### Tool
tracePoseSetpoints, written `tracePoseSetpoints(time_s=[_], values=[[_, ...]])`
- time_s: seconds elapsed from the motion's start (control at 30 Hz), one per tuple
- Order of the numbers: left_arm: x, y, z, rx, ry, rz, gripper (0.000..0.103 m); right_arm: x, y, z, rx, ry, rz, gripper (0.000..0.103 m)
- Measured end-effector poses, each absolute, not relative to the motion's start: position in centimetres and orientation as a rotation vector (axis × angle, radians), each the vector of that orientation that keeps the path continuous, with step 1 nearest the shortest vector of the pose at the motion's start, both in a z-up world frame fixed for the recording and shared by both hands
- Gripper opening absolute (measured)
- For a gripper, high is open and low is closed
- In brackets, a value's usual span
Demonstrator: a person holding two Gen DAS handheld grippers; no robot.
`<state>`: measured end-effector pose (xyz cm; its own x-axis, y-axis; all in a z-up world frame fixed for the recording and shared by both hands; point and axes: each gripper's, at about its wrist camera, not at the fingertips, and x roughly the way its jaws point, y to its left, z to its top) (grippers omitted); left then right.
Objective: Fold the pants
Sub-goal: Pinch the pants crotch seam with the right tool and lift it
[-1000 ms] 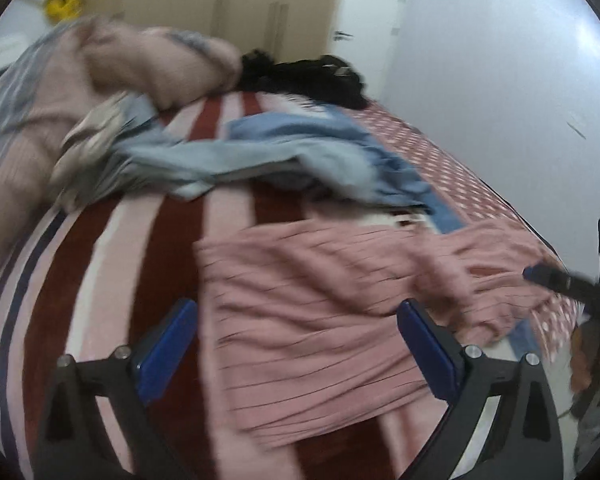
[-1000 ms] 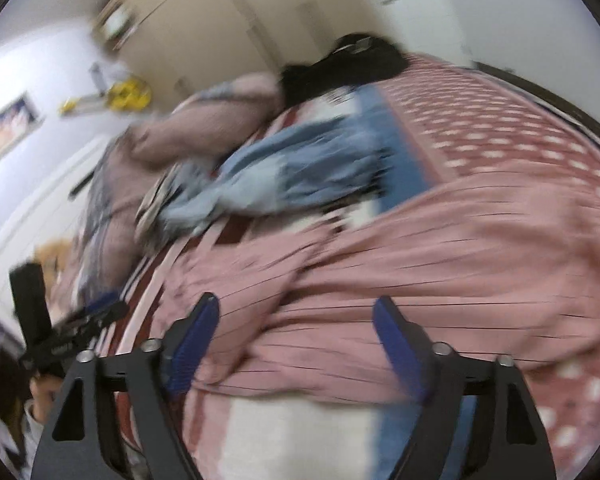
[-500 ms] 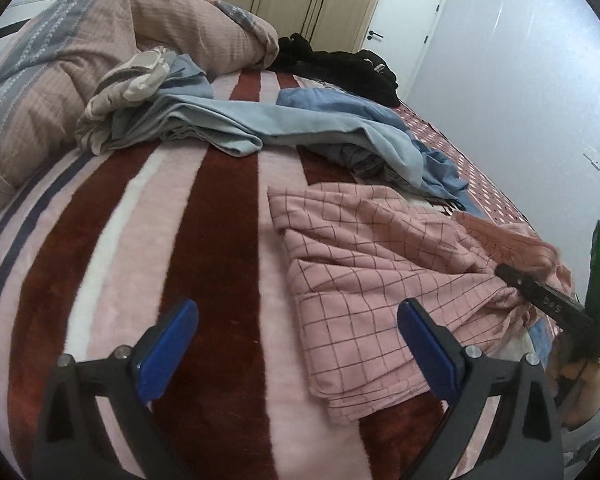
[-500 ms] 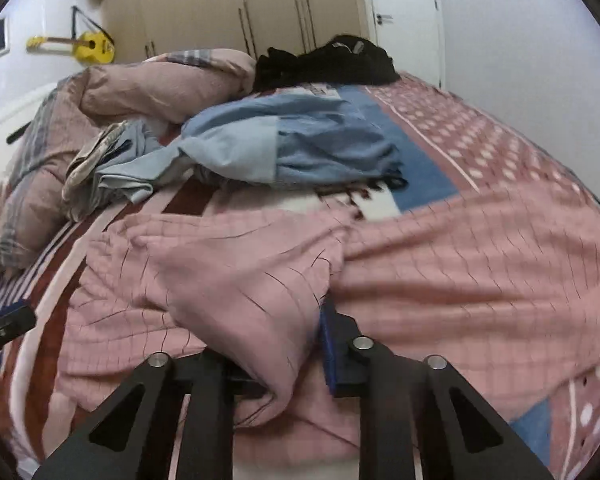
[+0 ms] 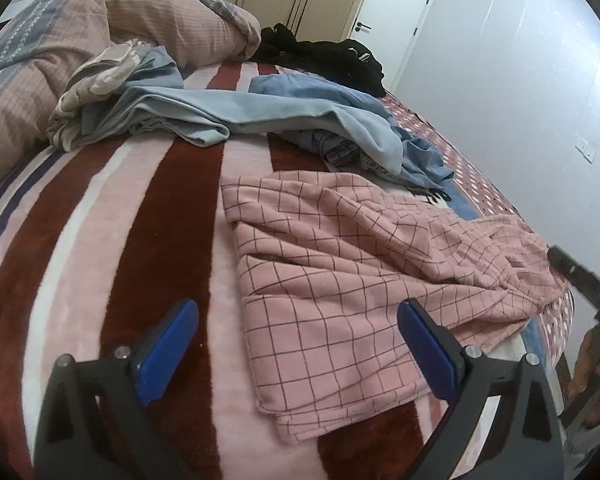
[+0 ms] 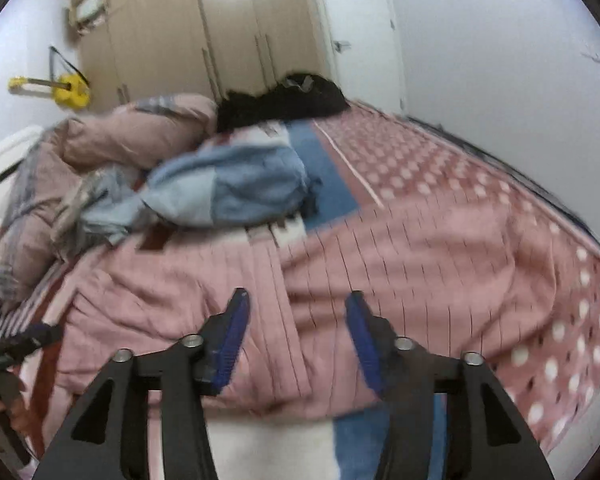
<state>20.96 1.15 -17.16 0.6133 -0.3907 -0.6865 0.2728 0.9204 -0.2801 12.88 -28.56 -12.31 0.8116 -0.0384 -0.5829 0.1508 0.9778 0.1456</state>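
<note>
- I see the bed filling both views, covered by a plush blanket in dark red, pink and white stripes, with a dotted red and blue section toward the wall side.
- A pink and grey quilt is heaped at the head end, against the wardrobe wall.
- The pink checked pants lie rumpled across the near part of the bed: one end is doubled over in flat layers just ahead of my left tool, the rest runs crumpled toward the bed's right edge. In the right wrist view the same pants spread across the foreground (that frame is motion-blurred, so I cannot make out the folds there).
- Light blue clothes sit in a loose pile beyond the pants, with a cream patterned garment at the pile's left end.
- Black clothes lie at the far end near the white door.
- A yellow guitar hangs on the wall.
- My left gripper has its jaws spread wide and holds nothing; its right finger is above the doubled end of the pants, its left finger above bare blanket.
- My right gripper has its jaws parted to a moderate gap, gripping nothing, with the pants directly beyond the pads.
</note>
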Motion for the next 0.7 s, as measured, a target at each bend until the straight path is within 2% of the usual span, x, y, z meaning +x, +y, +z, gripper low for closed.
tracePoseSetpoints(time_s=[0.13,0.4,0.43,0.5,0.57,0.63,0.7], values=[[21.3,0.9,-16.9,-0.161,0.823,-0.389,0.099,16.2,-26.5,-11.9,0.156,0.735,0.175,0.058],[21.2,1.1,-16.8,-0.136,0.820,-0.385,0.099,21.2,-23.9,-16.4,0.054,0.929,0.371,0.059],[21.2,1.2,-16.8,-0.137,0.821,-0.383,0.099,21.3,-23.7,-16.8,0.045,0.936,0.391,0.056],[21.3,1.4,-16.8,-0.140,0.821,-0.378,0.099,21.3,-23.2,-16.9,0.029,0.931,0.415,0.042],[21.3,1.5,-16.7,-0.145,0.821,-0.376,0.099,21.4,-23.0,-17.1,0.025,0.943,0.430,0.019],[21.3,1.5,-16.7,-0.149,0.822,-0.376,0.099,21.6,-22.8,-17.2,0.021,0.949,0.428,0.006],[21.3,1.5,-16.5,-0.145,0.819,-0.377,0.099,21.8,-22.9,-17.0,0.015,0.926,0.408,0.004]])
